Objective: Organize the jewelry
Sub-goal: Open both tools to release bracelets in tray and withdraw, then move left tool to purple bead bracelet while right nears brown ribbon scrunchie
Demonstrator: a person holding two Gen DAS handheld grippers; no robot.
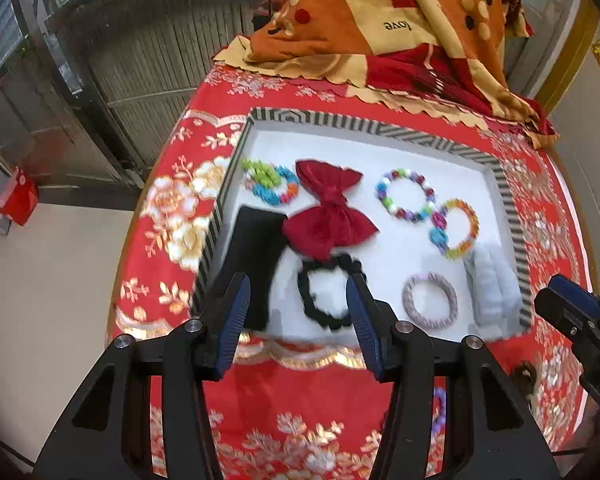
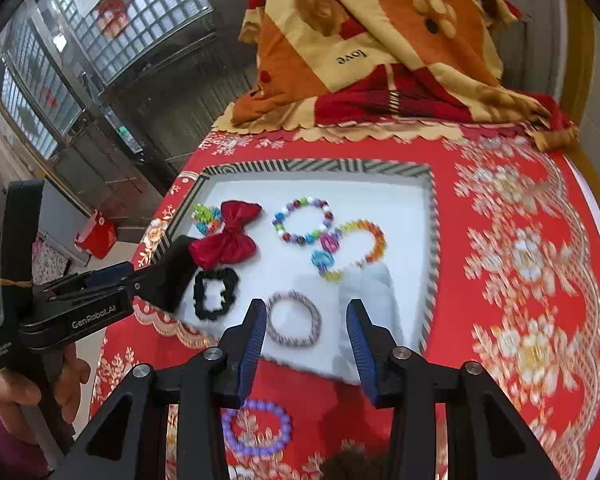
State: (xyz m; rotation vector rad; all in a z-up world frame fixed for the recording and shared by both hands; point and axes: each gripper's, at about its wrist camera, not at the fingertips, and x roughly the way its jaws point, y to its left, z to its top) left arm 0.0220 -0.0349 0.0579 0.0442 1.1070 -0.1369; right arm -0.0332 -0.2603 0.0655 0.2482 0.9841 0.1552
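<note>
Both grippers, left gripper [image 1: 298, 312] and right gripper [image 2: 306, 336], gape empty before the striped tray [image 2: 430, 240]; a purple bead bracelet [image 2: 258, 428] lies at bottom; the blanket [image 2: 380, 52] reads "love", the left gripper's side "GenRobot.AI".

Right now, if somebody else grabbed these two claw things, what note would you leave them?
Left claw: open, empty, above the tray's near edge.
Right claw: open, empty, same.
In the tray: red bow, black scrunchie, grey woven ring, three bead bracelets, a black piece, a pale fluffy piece.
Left: purple bead bracelet lies on the red cloth, outside the tray. A dark item below it is unclear.
</note>
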